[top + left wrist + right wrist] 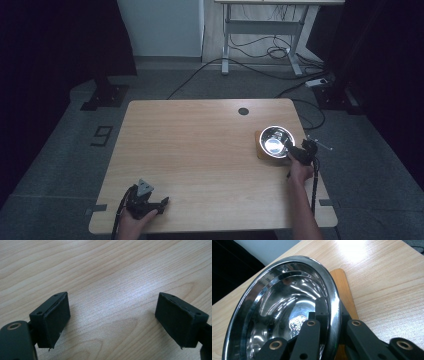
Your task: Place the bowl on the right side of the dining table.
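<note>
Right hand-held gripper (332,322) clamped on the rim of the shiny round steel bowl (276,140) over the thin wooden board (342,287), left hand-held gripper (162,204) resting wide open on the pale wooden worktop (200,150).

Bare tabletop (200,150) left of bowl (276,140)

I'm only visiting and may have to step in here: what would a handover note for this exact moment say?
Right gripper: shut on the rim of the steel bowl, one jaw inside, one outside.
Left gripper: open, nothing between its jaws, low over the table near its front left corner.
The bowl is on the wooden board at the table's right side.
Done: bowl gripped.
Left, probably: move or release the bowl.
</note>
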Demonstrator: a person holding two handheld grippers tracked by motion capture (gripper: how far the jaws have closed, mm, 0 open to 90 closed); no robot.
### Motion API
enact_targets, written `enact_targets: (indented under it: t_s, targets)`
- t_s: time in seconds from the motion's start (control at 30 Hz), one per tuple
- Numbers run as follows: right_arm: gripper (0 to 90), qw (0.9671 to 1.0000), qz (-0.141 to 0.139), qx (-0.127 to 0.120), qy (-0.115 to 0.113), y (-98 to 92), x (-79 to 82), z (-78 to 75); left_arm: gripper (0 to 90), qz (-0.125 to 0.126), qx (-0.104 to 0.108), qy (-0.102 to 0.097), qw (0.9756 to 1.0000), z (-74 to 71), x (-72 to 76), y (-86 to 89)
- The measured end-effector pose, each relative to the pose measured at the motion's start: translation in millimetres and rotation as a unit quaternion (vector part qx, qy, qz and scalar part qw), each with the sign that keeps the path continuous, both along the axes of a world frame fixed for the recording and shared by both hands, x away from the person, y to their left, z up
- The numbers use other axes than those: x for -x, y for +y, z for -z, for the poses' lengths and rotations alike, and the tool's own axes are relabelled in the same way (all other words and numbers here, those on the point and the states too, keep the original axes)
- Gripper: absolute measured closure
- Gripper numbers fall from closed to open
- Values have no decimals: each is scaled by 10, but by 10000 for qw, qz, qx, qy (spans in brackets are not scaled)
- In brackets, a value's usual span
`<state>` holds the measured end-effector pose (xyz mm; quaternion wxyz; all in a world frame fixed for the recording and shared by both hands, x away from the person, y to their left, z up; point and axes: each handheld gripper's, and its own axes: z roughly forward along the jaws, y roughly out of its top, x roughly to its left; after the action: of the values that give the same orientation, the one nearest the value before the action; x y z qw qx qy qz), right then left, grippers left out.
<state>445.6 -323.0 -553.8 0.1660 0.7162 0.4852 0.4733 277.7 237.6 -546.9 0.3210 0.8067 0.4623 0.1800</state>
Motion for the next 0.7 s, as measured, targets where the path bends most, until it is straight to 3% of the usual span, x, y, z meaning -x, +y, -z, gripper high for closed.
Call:
enact_targets:
  t_s: [0.27, 0.47, 0.7]
  targets:
    - [793, 9998, -14, -106, -143, -9, -29, 23, 122, 1, -2, 0, 10000, 0, 0, 0]
    - [731, 10000, -35, 12, -92, -10, -42, 44, 122, -1, -1, -1, 10000, 0, 1, 0]
    - [702, 9998, -54, 35, -189, 1, -30, 16, 122, 0, -1, -1, 10000, 0, 1, 0]
